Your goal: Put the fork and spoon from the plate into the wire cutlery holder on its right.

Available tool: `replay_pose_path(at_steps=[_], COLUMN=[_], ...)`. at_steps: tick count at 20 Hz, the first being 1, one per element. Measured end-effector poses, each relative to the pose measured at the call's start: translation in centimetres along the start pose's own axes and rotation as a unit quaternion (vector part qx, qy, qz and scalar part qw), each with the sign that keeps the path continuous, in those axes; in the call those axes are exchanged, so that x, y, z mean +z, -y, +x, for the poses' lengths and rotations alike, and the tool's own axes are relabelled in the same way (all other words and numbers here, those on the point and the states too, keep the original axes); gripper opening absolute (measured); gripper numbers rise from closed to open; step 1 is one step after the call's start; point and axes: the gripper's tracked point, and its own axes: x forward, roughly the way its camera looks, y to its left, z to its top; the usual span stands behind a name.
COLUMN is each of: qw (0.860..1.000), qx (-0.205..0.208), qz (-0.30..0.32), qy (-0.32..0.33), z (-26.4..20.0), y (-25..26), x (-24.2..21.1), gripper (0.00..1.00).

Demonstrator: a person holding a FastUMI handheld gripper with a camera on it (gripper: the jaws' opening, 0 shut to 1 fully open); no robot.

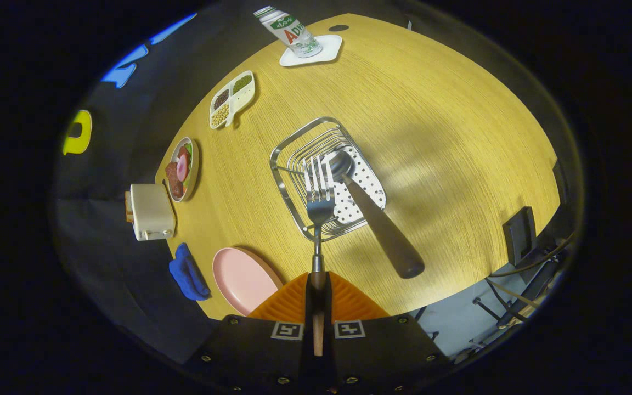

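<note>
Clamping the fork (319,219) by its handle, the gripper (316,299) sits at the bottom centre of the frame, its fingers closed tight on both sides of the handle; the tines point up the frame and hang over the wire cutlery holder (294,156) at the centre; the spoon (373,214) already rests in that holder, bowl inside on a dotted liner, dark handle slanting out toward the lower right; the pink plate (239,277) lies bare at the lower left of the wooden tabletop (447,142), just beside the fingers; a blue cloth (187,272) and a toaster (151,211) sit further left; a dish of food (181,169) and a divided tray of beans (231,99) run toward the upper left; at the top, a bottle (288,30) stands on a white coaster (324,52), its label partly showing a red "A" and "D", the rest unreadable.
</note>
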Motion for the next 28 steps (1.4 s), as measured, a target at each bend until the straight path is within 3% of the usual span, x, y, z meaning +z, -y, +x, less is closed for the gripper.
replay_pose_path(at_steps=[8, 14, 18, 19, 21, 23, 25, 28], qw=[0.999, 0.997, 0.995, 0.995, 0.995, 0.994, 0.993, 0.993], qx=[0.021, 0.032, 0.049, 0.053, 0.061, 0.065, 0.068, 0.068], qz=[0.043, 0.069, 0.083, 0.084, 0.084, 0.088, 0.093, 0.097], qy=[-0.011, -0.007, -0.007, -0.007, -0.009, -0.006, -0.002, 0.001], z=[-0.2, -0.8, -1.2, -1.2, -1.3, -1.4, -1.6, -1.6], y=[-0.5, -0.3, -0.6, -0.7, -0.9, -0.9, -0.9, -0.7], x=[1.0, 1.8, 1.8, 1.7, 1.7, 1.7, 1.6, 1.6], gripper=[0.08, 0.23, 0.25, 0.32, 0.82, 0.79, 0.98, 0.98])
